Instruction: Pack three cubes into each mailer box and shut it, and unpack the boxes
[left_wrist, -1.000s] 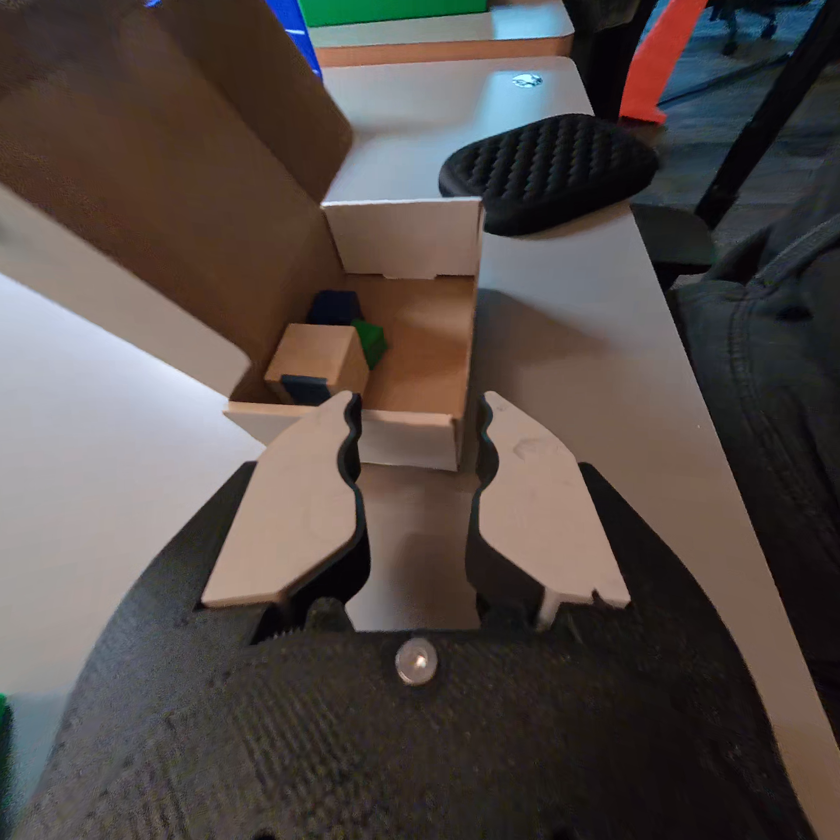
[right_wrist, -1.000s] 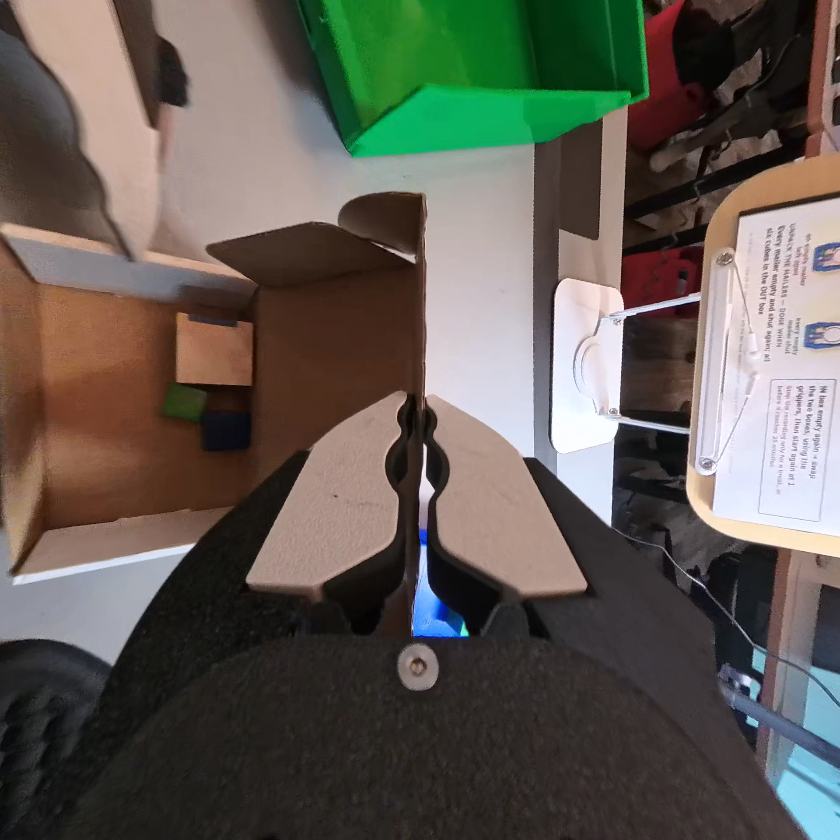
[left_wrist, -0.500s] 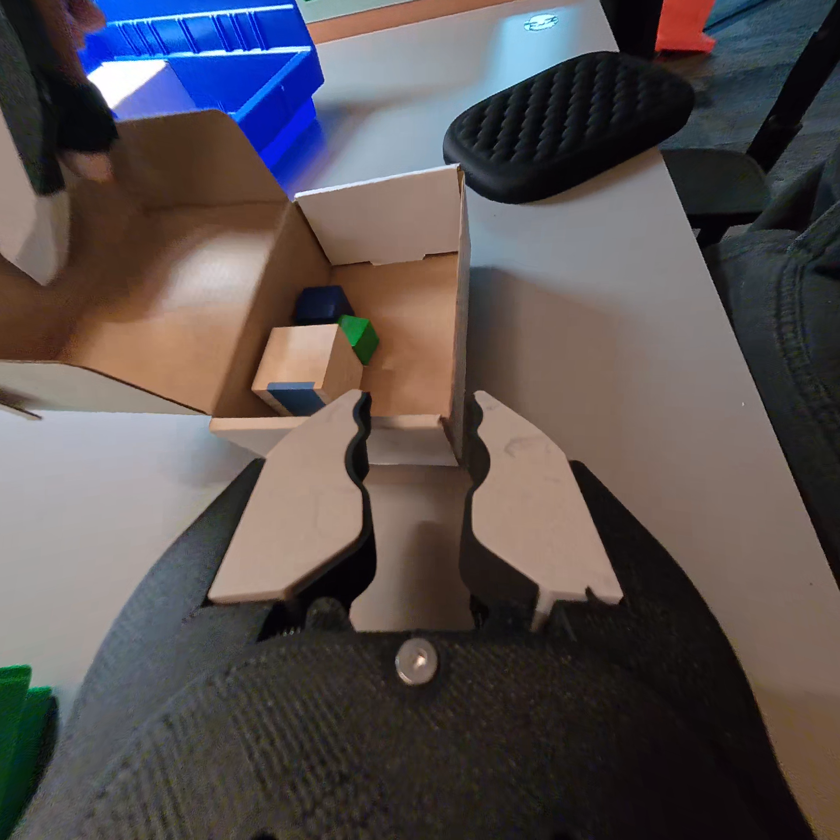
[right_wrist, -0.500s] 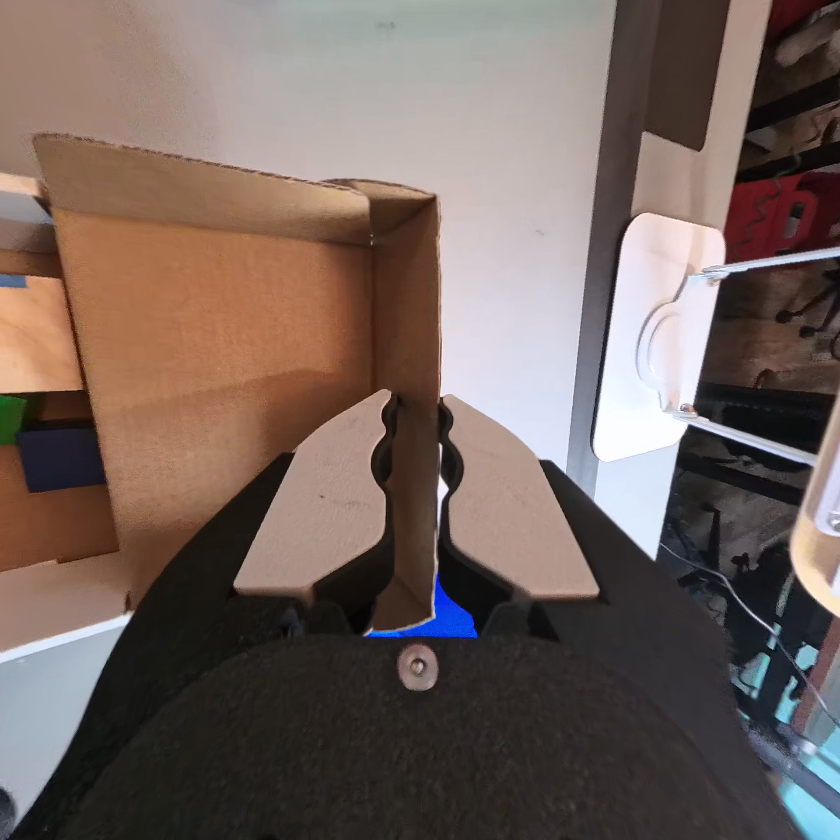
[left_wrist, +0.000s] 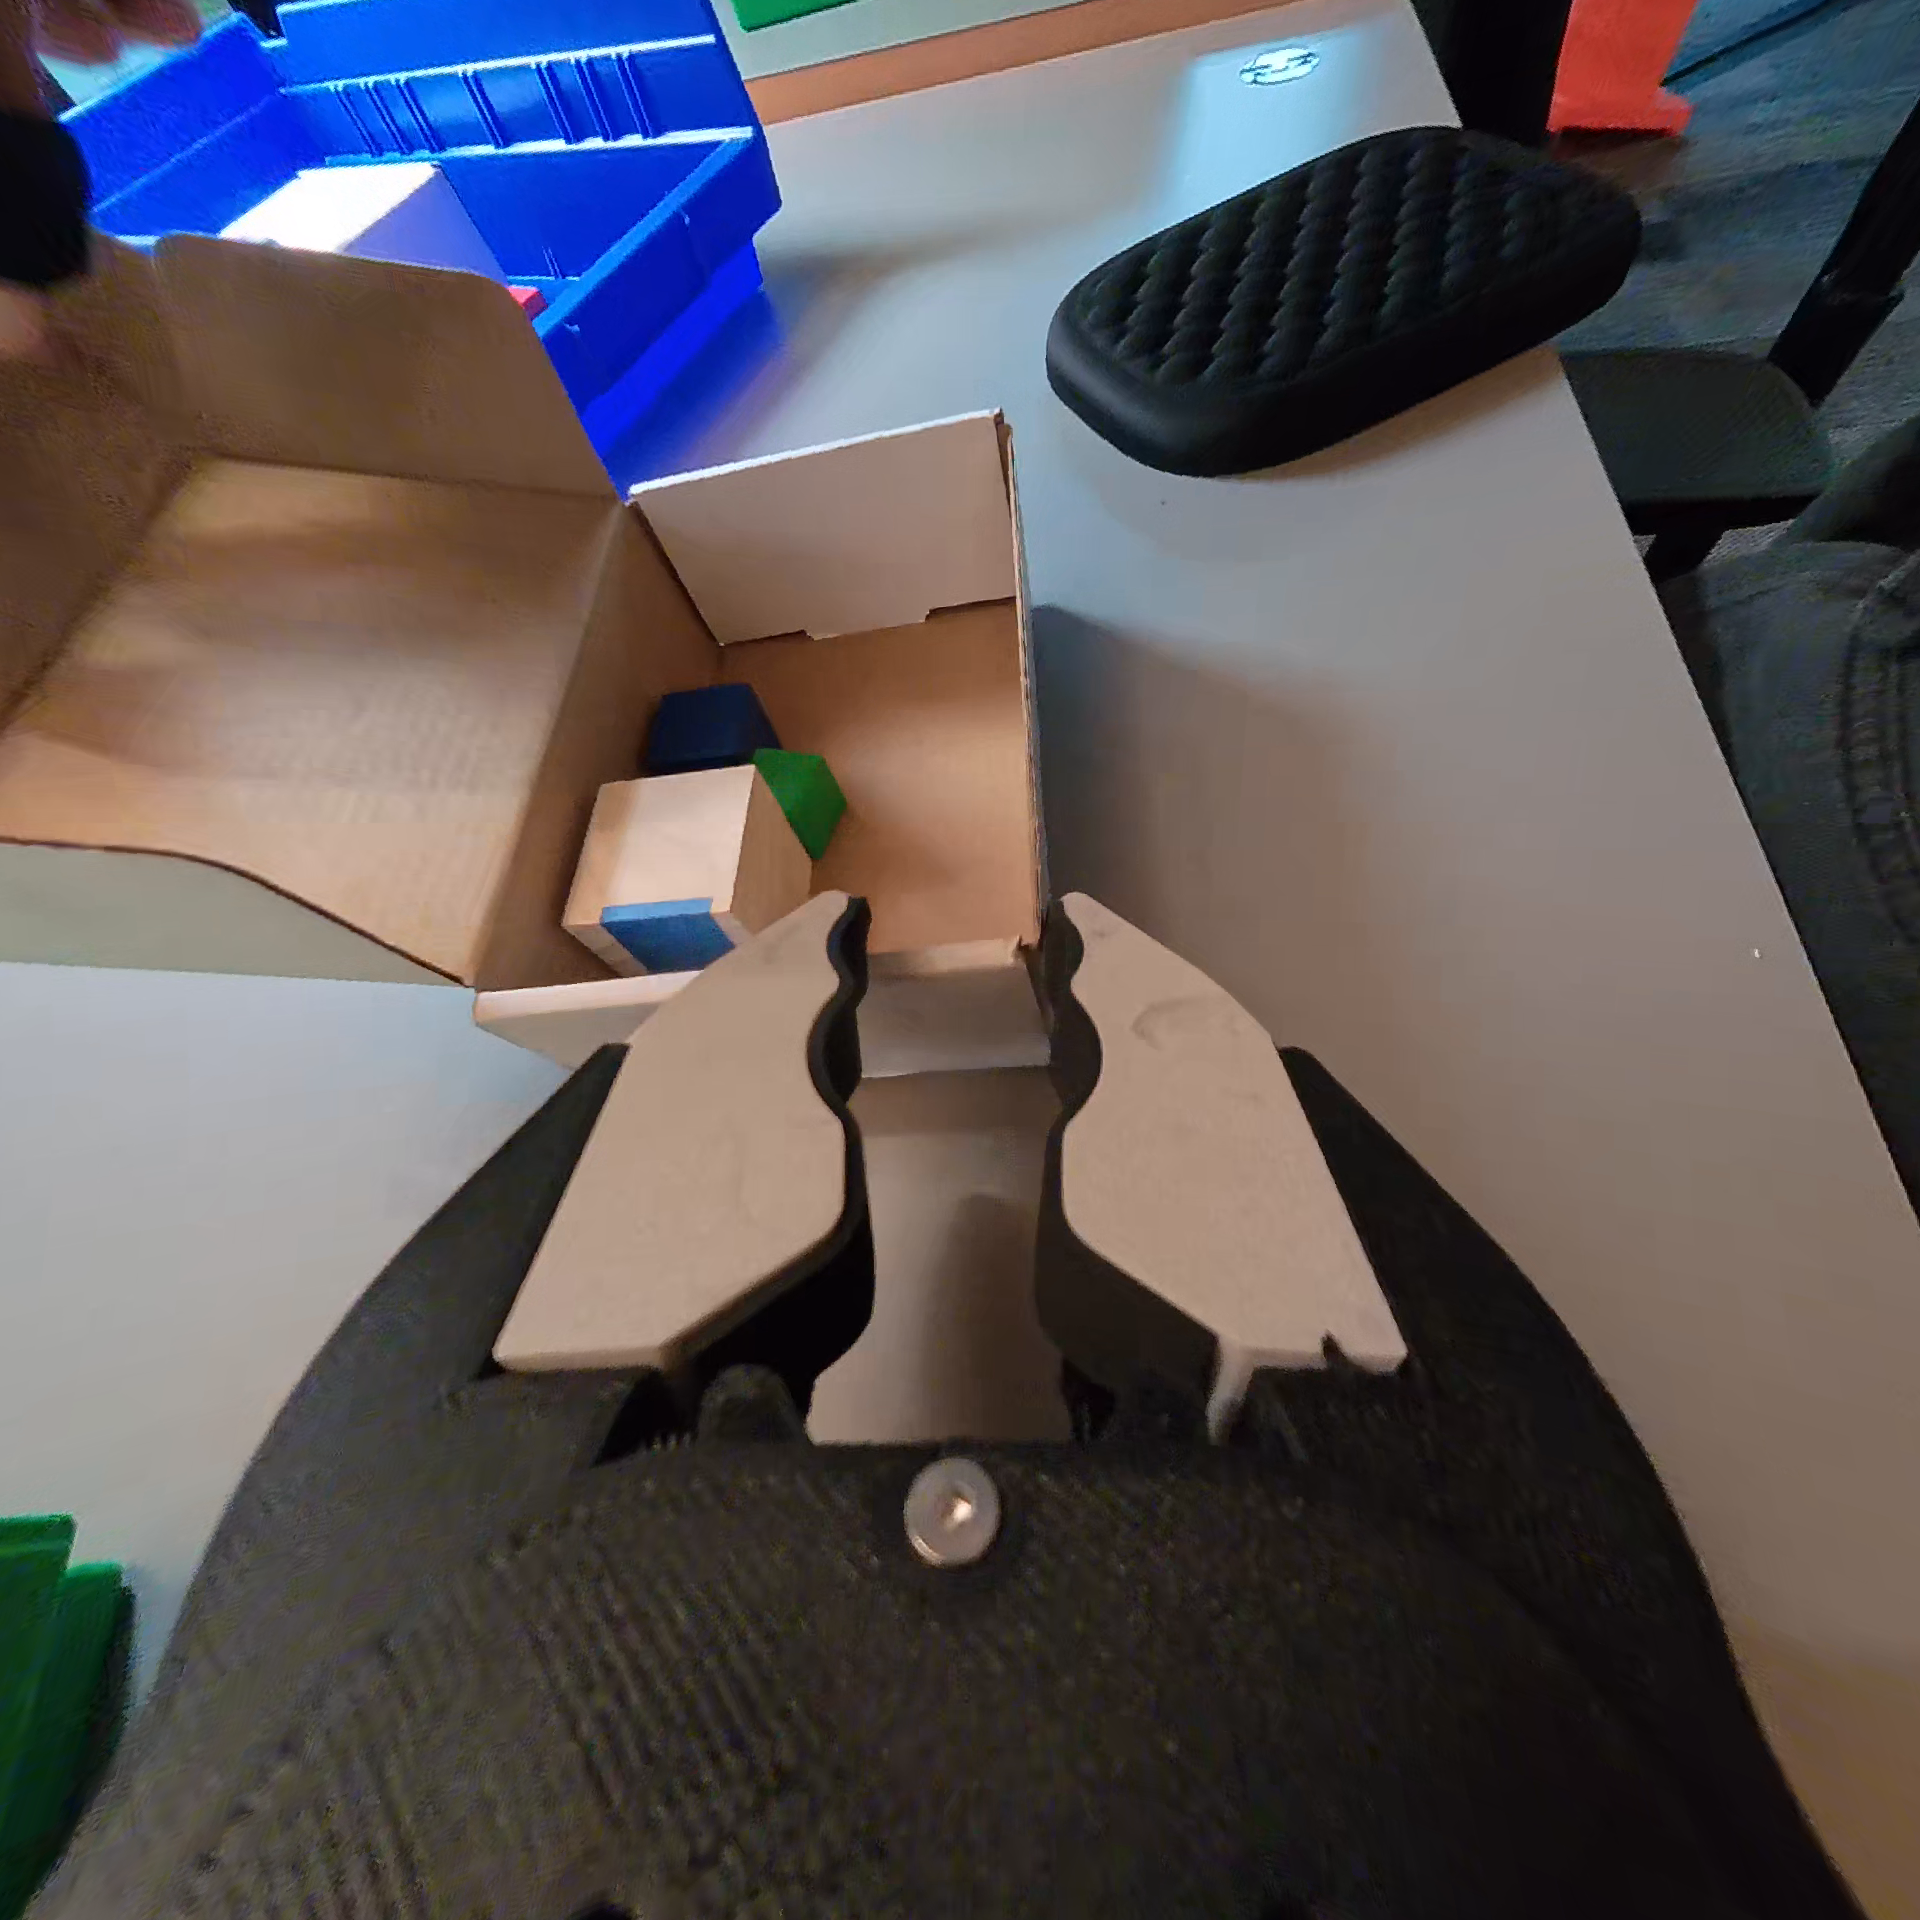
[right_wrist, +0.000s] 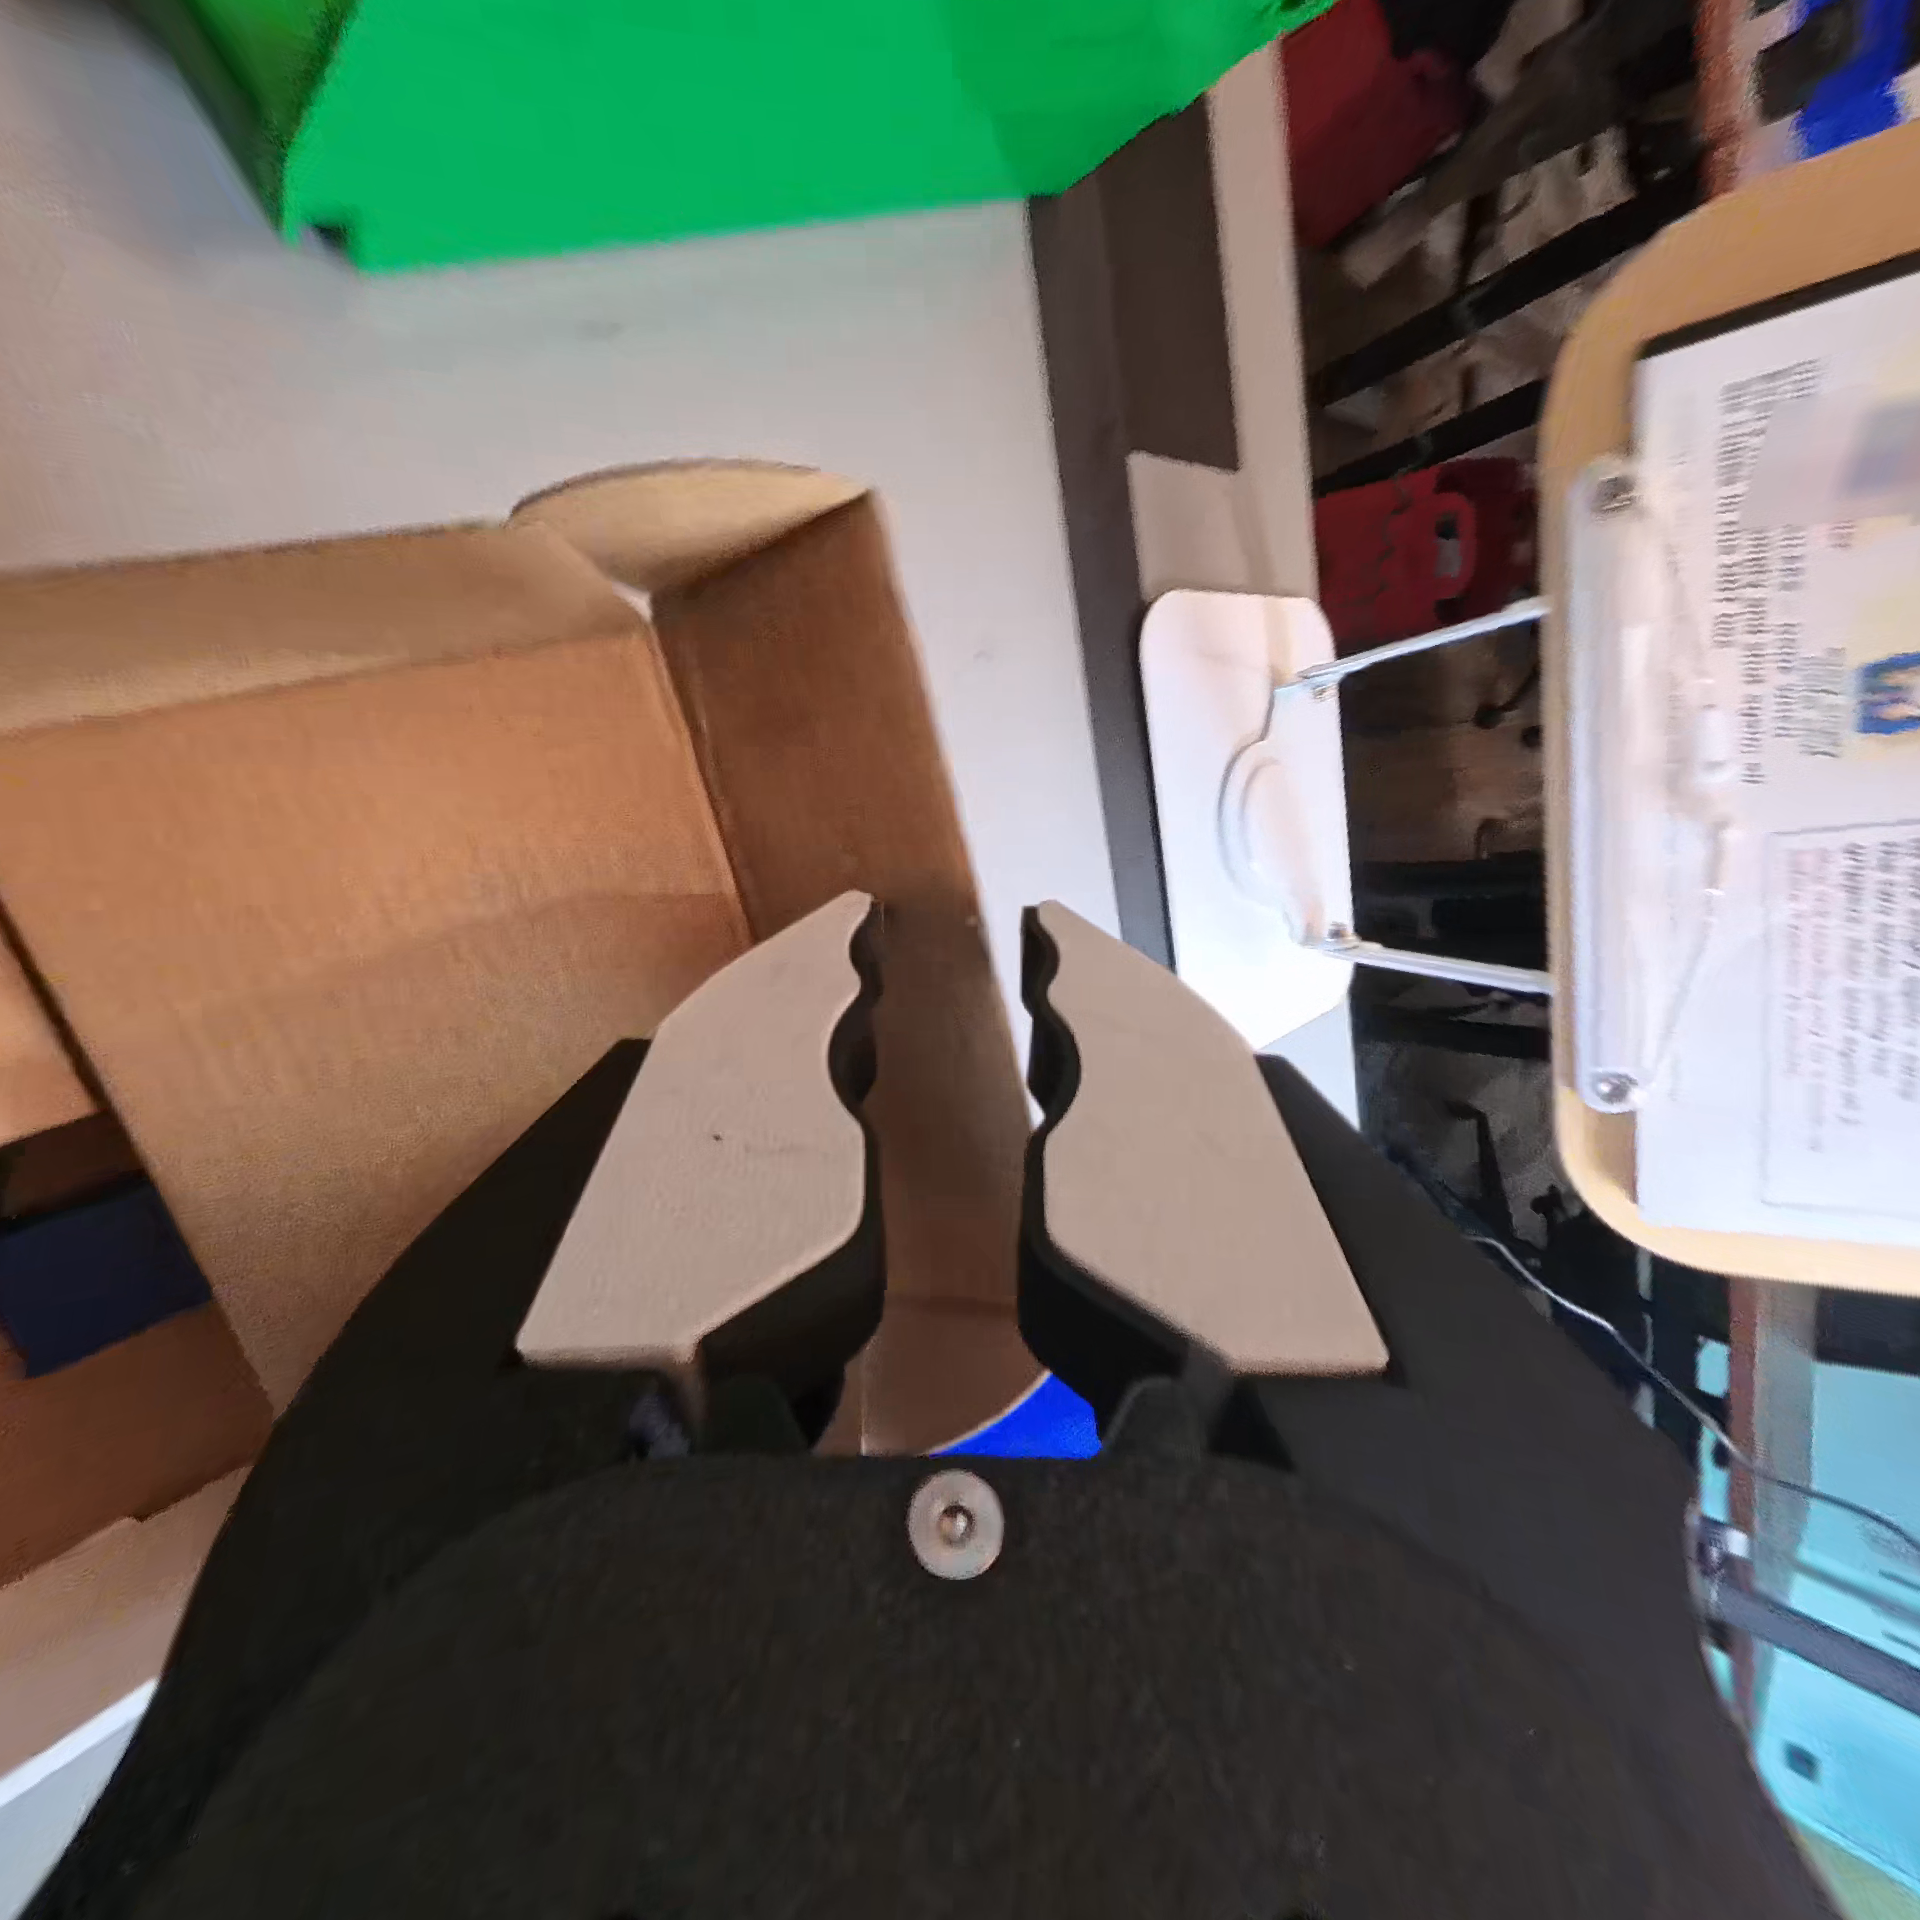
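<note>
The mailer box (left_wrist: 831, 540) stands open on the grey table, its brown lid (left_wrist: 312, 665) laid back to the left. Inside lie a wooden cube with a blue stripe (left_wrist: 675, 862), a dark blue cube (left_wrist: 712, 727) and a green cube (left_wrist: 800, 795). My left gripper (left_wrist: 951, 925) is open, its fingertips astride the box's near right corner. My right gripper (right_wrist: 951, 935) is open, with the lid's end flap (right_wrist: 821, 727) loose between its fingers. The lid (right_wrist: 364, 831) fills the left of the right wrist view, with the dark blue cube (right_wrist: 94, 1278) at the edge.
A blue bin (left_wrist: 540, 156) stands behind the box. A black padded armrest (left_wrist: 1340, 301) overhangs the table's right edge (left_wrist: 1621, 644). A green bin (right_wrist: 675, 104), a clipboard on a stand (right_wrist: 1745, 727) and its white base (right_wrist: 1247, 810) lie beyond the lid. Left tips to right tips: about 25 cm. To reach the dark blue cube (right_wrist: 94, 1278) in a straight line is about 10 cm for my left fingers, about 15 cm for my right.
My right gripper has opened and let go of the lid flap it was shut on. The lid has swung down and back. My left gripper has closed in on the box corner.
</note>
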